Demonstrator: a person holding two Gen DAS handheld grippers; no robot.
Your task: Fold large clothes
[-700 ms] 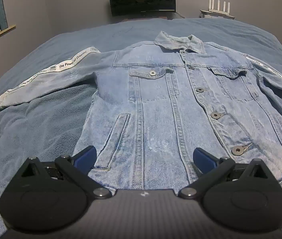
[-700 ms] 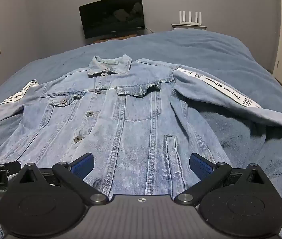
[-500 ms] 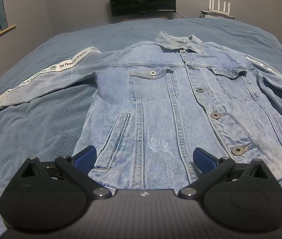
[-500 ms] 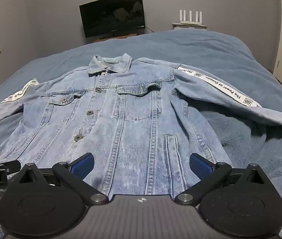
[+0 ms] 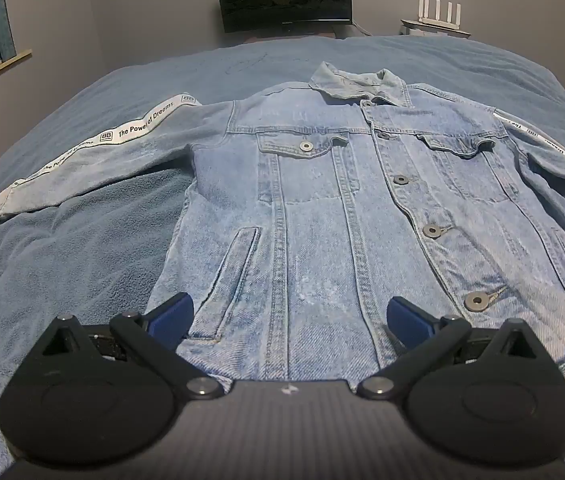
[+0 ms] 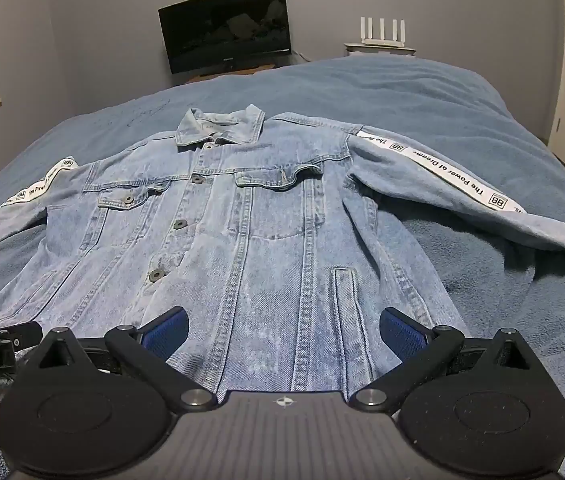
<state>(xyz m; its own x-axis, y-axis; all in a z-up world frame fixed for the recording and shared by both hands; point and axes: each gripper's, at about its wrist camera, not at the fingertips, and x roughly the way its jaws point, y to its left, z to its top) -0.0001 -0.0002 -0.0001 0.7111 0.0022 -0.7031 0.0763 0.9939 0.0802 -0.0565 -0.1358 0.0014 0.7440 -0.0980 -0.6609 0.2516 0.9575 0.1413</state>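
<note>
The bed [image 5: 62, 264] carried a blue blanket. On it the denim jacket [image 5: 322, 220] lay flat, front up and buttoned, collar toward the far wall — both sleeves spread outward. The left tongs [image 5: 288, 320] and right tongs [image 6: 284, 332] hovered over its hem, jaws spread wide — nothing gripped.
</note>
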